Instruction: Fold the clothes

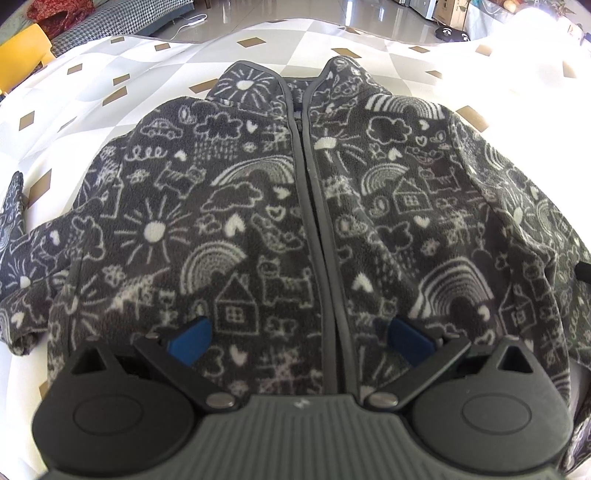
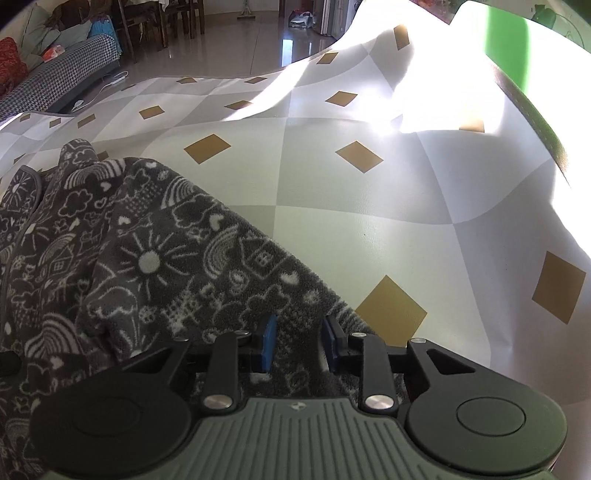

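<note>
The fleece jacket [image 1: 295,206] lies zipped and front-up on the checked surface [image 2: 369,206]; it looks soft, light and floppy, best pinched at sleeve ends or hem corners. The right gripper [image 2: 298,343] is narrowed around a sleeve edge, though a firm pinch is unclear, while the left gripper [image 1: 299,336] hovers spread over the lower front.

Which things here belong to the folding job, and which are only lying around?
For the job:
- patterned fleece jacket
- left gripper
- right gripper
- checked mat under it

Just lying about:
- houndstooth sofa
- white cable
- black slippers
</note>
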A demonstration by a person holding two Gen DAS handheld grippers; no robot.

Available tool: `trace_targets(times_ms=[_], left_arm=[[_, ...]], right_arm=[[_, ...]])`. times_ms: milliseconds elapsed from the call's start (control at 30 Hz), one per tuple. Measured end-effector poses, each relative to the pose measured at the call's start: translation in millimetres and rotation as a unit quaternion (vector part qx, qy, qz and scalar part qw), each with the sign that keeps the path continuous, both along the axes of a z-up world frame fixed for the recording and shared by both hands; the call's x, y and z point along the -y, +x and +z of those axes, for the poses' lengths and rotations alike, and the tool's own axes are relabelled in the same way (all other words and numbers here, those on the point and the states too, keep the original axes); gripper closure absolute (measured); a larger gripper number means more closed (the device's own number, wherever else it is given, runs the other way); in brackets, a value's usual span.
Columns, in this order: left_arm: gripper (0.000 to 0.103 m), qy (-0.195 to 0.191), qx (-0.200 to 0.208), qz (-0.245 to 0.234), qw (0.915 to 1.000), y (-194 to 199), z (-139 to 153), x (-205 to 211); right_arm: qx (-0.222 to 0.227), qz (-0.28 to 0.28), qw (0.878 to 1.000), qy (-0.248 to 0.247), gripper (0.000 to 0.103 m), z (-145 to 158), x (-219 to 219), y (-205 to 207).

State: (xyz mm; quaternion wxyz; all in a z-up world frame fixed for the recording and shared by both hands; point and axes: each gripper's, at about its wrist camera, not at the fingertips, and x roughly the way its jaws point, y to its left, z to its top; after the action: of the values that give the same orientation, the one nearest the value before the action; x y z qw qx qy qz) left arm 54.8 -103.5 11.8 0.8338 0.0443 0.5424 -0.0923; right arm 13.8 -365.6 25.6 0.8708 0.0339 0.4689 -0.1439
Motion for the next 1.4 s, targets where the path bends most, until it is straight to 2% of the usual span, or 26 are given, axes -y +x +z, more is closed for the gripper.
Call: trace_targets(times_ms=[233, 533, 667, 733, 800, 933, 1133, 1400], left_arm=[[0.0, 0.003, 0.0, 0.002, 1.0, 0.9, -1.8, 7.2], [0.0, 0.005, -0.001, 0.007, 1.0, 6.1, -2.2, 10.6], [0.0, 0.005, -0.002, 0.008, 0.9999, 7.9, -2.4, 11.2], [0.0, 0.003, -0.003, 0.012, 0.9999, 8.3, -2.0, 11.2], [0.0, 0.004, -0.003, 0.015, 0.9999, 8.7, -2.2, 11.8], [0.0, 0.006, -0.002, 0.016, 0.9999, 8.0, -2.2, 14.3], [0.0, 0.001, -0.005, 0.017, 0.9998, 5.6, 0.4, 13.5], [0.0, 0.006, 0.0, 0.02, 0.9998, -0.2, 8.0, 10.2]], right_arm=[[0.019, -0.019, 0.999, -0.019, 0.082, -3.8, 16.0, 21.7], [0.029, -0.083, 0.995, -0.054, 0.082, -10.9, 42.4, 42.4], [0.018, -0.13, 0.991, -0.022, 0.082, -7.8, 59.8, 43.8], [0.026, -0.141, 0.989, 0.025, 0.079, -0.7, 68.6, 41.0], [0.029, -0.133, 0.99, 0.047, 0.077, 5.7, 70.3, 39.3], [0.036, -0.112, 0.992, 0.046, 0.07, 17.3, 64.0, 30.7], [0.015, -0.087, 0.993, 0.077, 0.065, 24.4, 60.5, 17.9], [-0.001, -0.084, 0.994, 0.065, 0.062, 35.9, 67.9, -9.5]])
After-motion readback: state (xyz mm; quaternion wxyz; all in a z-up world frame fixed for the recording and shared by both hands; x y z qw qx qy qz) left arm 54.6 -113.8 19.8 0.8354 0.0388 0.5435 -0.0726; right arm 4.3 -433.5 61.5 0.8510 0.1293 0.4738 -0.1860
